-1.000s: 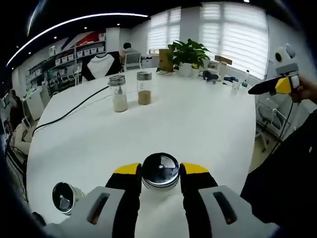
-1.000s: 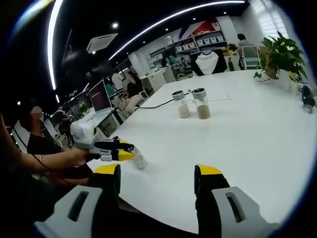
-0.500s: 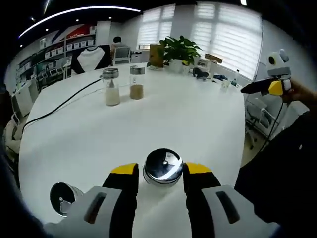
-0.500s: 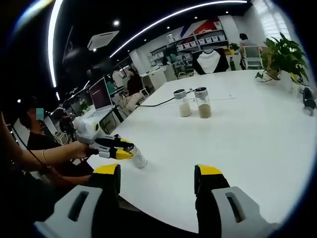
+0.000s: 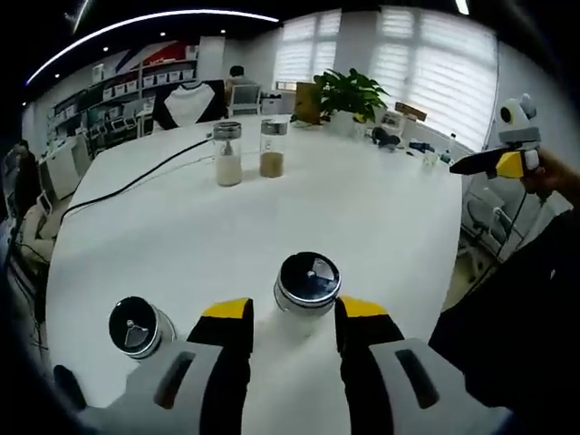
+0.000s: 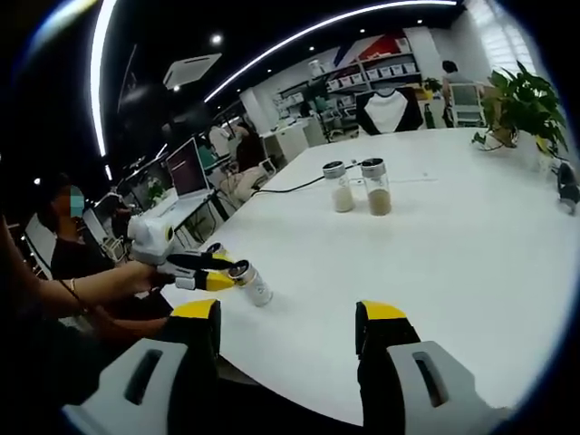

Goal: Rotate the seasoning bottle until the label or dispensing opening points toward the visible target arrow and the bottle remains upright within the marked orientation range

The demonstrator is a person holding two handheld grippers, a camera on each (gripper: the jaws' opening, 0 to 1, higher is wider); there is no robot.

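Two yellow-tipped jaws of the left gripper are spread apart, with the seasoning bottle seen upright just beyond them, not clasped, on the white table. A second bottle is seen just left of the jaws — two more jars are set well beyond. The right gripper is held wide open — nothing is gripped between its jaws.

Ahead of my left hand-held gripper a seasoning bottle stands just beyond the jaw tips; a second bottle sits to its left. Bare table stretches beyond to two distant jars and a black cable.
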